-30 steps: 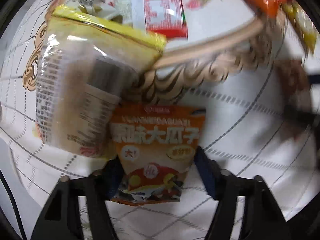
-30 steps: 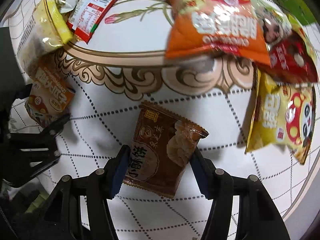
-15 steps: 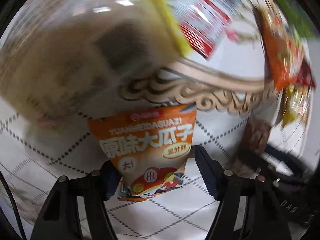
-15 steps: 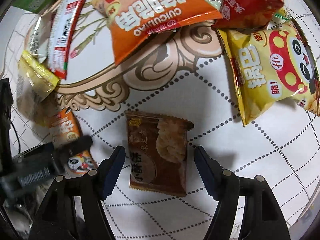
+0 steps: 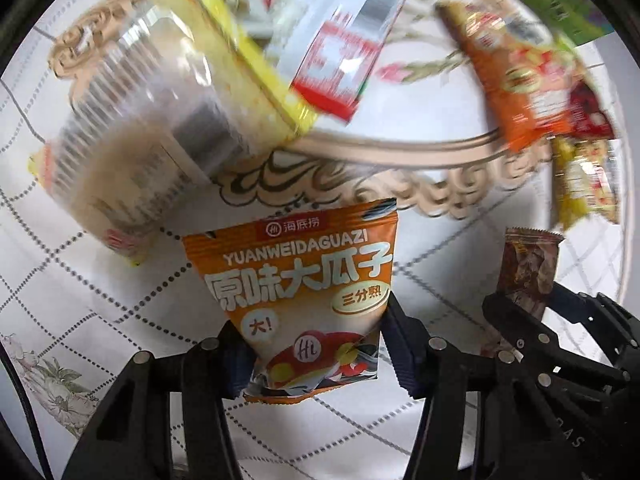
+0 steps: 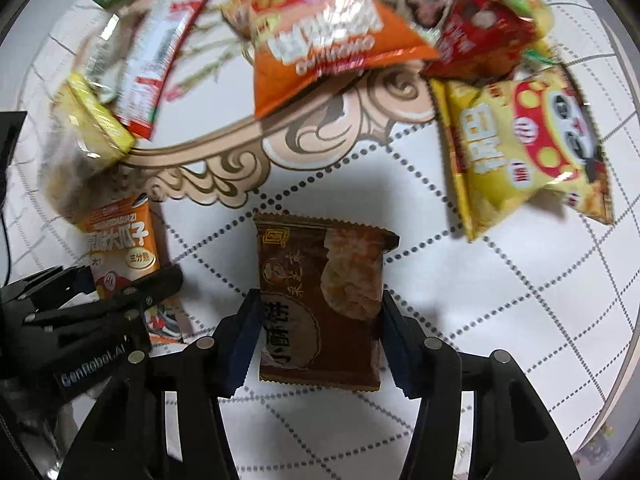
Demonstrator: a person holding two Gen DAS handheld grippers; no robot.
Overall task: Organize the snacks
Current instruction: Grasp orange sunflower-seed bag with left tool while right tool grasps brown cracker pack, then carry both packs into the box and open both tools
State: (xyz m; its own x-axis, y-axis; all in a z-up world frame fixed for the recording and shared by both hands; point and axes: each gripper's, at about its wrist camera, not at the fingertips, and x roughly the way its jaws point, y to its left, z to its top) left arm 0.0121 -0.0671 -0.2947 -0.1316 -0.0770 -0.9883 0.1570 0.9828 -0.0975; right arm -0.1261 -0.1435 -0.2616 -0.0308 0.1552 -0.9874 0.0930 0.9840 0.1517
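Observation:
My left gripper (image 5: 316,344) is shut on an orange sunflower-seed packet (image 5: 300,288), held upright above the tablecloth. It also shows at the left of the right wrist view (image 6: 120,256), with the left gripper (image 6: 100,308) around it. My right gripper (image 6: 318,336) is shut on a brown pastry packet (image 6: 320,300). That packet shows at the right of the left wrist view (image 5: 528,268), held by the right gripper (image 5: 524,308).
A clear-and-yellow bag (image 5: 160,120) lies at far left next to a red-and-white pack (image 5: 348,40). An orange chip bag (image 6: 320,44), a red bag (image 6: 480,36) and a yellow panda bag (image 6: 524,140) lie behind. A patterned white tablecloth (image 6: 480,300) covers the table.
Both grippers keep their packets and have moved closer together, side by side. The left view has swung right, so the right gripper with its brown packet shows clearly.

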